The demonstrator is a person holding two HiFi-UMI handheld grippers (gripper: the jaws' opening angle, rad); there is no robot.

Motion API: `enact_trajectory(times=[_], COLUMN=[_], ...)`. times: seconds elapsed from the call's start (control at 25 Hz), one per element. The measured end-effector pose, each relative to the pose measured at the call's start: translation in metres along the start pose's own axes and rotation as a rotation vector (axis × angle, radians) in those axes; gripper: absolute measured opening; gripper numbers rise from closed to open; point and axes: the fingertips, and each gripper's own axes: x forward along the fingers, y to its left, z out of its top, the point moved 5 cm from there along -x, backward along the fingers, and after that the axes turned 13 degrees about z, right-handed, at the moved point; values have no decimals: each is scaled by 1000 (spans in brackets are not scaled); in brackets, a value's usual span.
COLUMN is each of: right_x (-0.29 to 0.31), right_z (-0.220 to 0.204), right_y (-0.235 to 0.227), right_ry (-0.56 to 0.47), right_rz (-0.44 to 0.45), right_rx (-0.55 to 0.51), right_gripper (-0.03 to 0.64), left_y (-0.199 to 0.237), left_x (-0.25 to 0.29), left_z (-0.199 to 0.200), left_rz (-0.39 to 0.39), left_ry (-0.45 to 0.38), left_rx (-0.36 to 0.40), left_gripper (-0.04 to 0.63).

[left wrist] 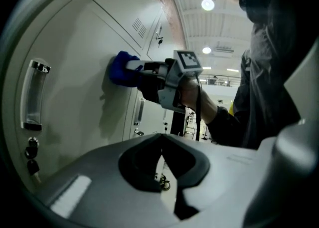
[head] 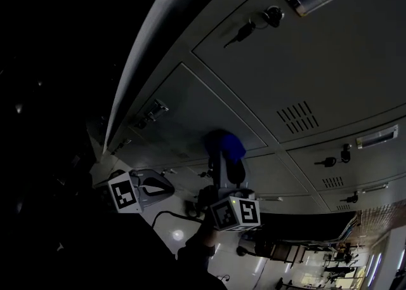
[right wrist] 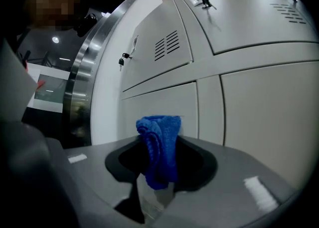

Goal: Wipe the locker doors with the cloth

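Observation:
A bunched blue cloth (right wrist: 159, 147) is clamped between the jaws of my right gripper (right wrist: 158, 172), which is shut on it. In the head view the blue cloth (head: 225, 145) presses against a grey locker door (head: 190, 108), with the right gripper (head: 226, 158) behind it. From the left gripper view, the cloth (left wrist: 119, 68) touches the door (left wrist: 75, 72) ahead of the right gripper (left wrist: 133, 66). My left gripper (left wrist: 162, 156) has its jaws closed with nothing between them. It hangs to the left of the right one (head: 166, 188), off the lockers.
Keys hang in the locks (head: 273, 14) (left wrist: 32, 148). The doors carry label holders (left wrist: 34, 95) and vent slots (head: 297, 117). A curved steel edge (right wrist: 84, 72) borders the locker bank. A person's hand and dark sleeve (left wrist: 214, 110) hold the right gripper. A lit hall with furniture (head: 317, 257) lies beyond.

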Motion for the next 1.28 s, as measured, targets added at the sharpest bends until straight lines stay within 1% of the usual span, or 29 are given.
enact_trajectory(times=[0.24,0.44,0.6,0.92,1.08,1.28], right_x=[-29,-35,-39,-44,-26,12], right_z=[-3,-5,-3,-6,-8,-13], right_y=[-24,-23,-8,29,54,89], right_ry=[8,7,-10,-29,-34,-25], right_rz=[-45,-40,-4,-11,7,63], right_rx=[-9,-7,-9,9,17,12], right_gripper=[146,145,144,144,144,144], left_y=[-12,-22,-23,-28,-25,-10], left_x=[24,30,26,1,-24,-60], left_z=[-1,-2,-3,-9,-12,-15], left_rz=[-21,-24,-31,-71,-75,-37], left_ry=[-5,-11,-9,24,29,10], left_rx=[1,-13,-22,7,16,7], left_gripper=[-3,-3,-3,-3,-3,-3])
